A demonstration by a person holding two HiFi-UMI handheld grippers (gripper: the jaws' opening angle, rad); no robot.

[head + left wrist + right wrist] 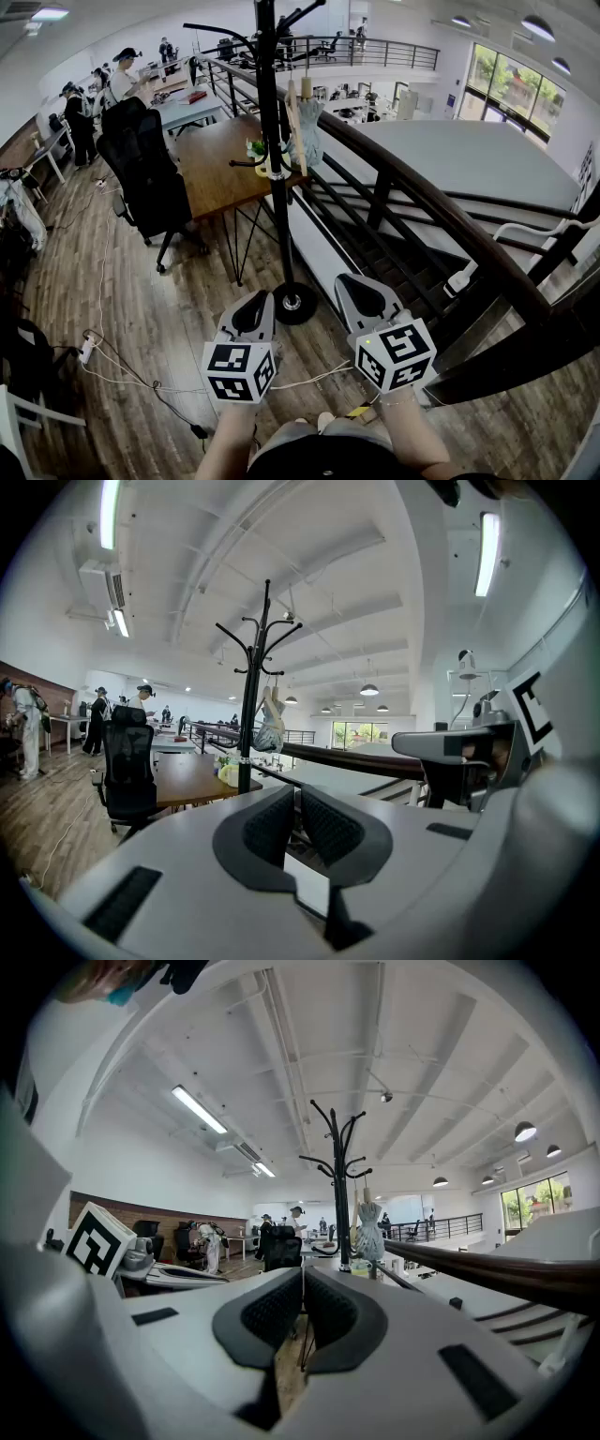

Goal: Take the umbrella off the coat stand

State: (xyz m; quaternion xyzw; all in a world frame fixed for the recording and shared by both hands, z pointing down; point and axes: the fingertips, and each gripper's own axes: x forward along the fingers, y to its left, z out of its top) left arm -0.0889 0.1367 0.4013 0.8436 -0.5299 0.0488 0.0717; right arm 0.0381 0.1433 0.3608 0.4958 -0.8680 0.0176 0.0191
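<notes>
The black coat stand (270, 141) rises from a round base on the wooden floor, between a desk and a railing. A folded pale umbrella (307, 127) with a wooden handle hangs from one of its arms, on the stand's right side. It also shows beside the pole in the left gripper view (270, 726) and, as the umbrella (370, 1227), in the right gripper view. Both grippers are low and well short of the stand. My left gripper (253, 309) is shut and empty, and so is my right gripper (361, 298). Each points roughly level toward the stand (251, 714).
A wooden desk (220, 164) with a black office chair (145, 178) stands left of the stand. A dark curved stair railing (441, 216) runs along the right. Cables and a power strip (89, 349) lie on the floor at the left. People (122, 75) stand far back.
</notes>
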